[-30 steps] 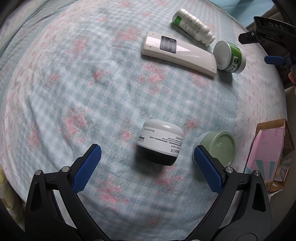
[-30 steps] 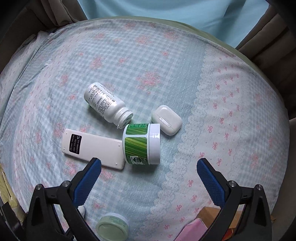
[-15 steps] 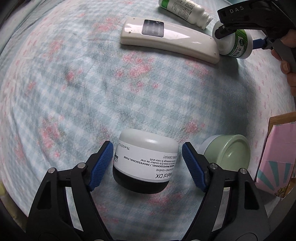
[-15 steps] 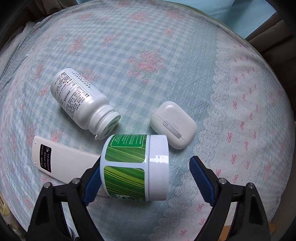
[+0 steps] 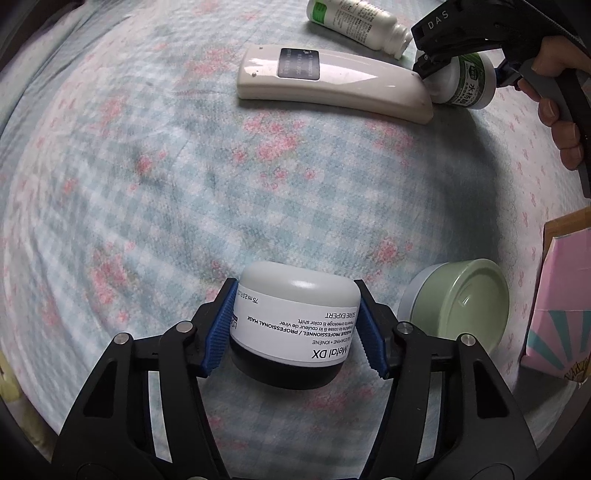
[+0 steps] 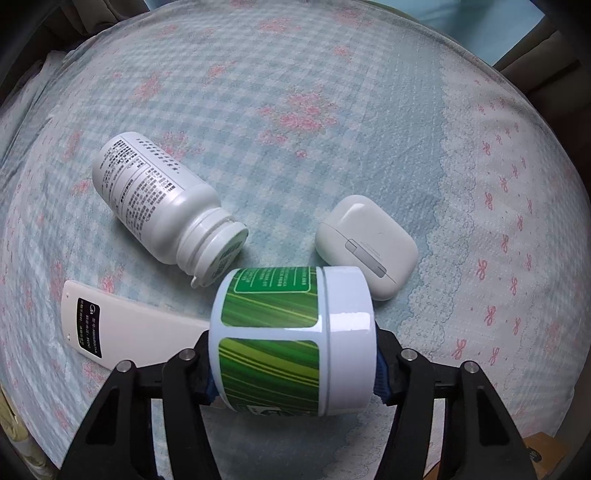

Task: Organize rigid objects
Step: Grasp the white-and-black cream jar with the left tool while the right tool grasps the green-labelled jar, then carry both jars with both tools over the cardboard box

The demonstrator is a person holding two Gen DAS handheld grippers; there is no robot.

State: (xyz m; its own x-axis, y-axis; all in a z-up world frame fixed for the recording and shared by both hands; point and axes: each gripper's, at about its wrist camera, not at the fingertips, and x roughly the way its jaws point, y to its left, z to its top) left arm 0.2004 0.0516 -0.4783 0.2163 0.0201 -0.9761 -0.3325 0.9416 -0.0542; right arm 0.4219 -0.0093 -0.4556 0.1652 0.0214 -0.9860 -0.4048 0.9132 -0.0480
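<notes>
My left gripper (image 5: 297, 328) is shut on a white Metal DX jar (image 5: 295, 325) with a black base, which rests on the checked cloth. My right gripper (image 6: 293, 373) is shut on a green-labelled jar (image 6: 291, 343) with a white lid, which lies on its side; the jar also shows in the left wrist view (image 5: 469, 83) with the right gripper's finger (image 5: 443, 37) on it. A white pill bottle (image 6: 159, 206), a white remote (image 6: 122, 332) and a white earbud case (image 6: 365, 245) lie around it.
A pale green tin (image 5: 461, 301) sits just right of the Metal DX jar. A pink cardboard box (image 5: 561, 302) stands at the cloth's right edge. The remote (image 5: 332, 81) and pill bottle (image 5: 358, 22) lie at the far side in the left wrist view.
Both grippers moved forward and closed: the left on the Metal DX jar, the right on the green-labelled jar. One second ago both were open and farther back.
</notes>
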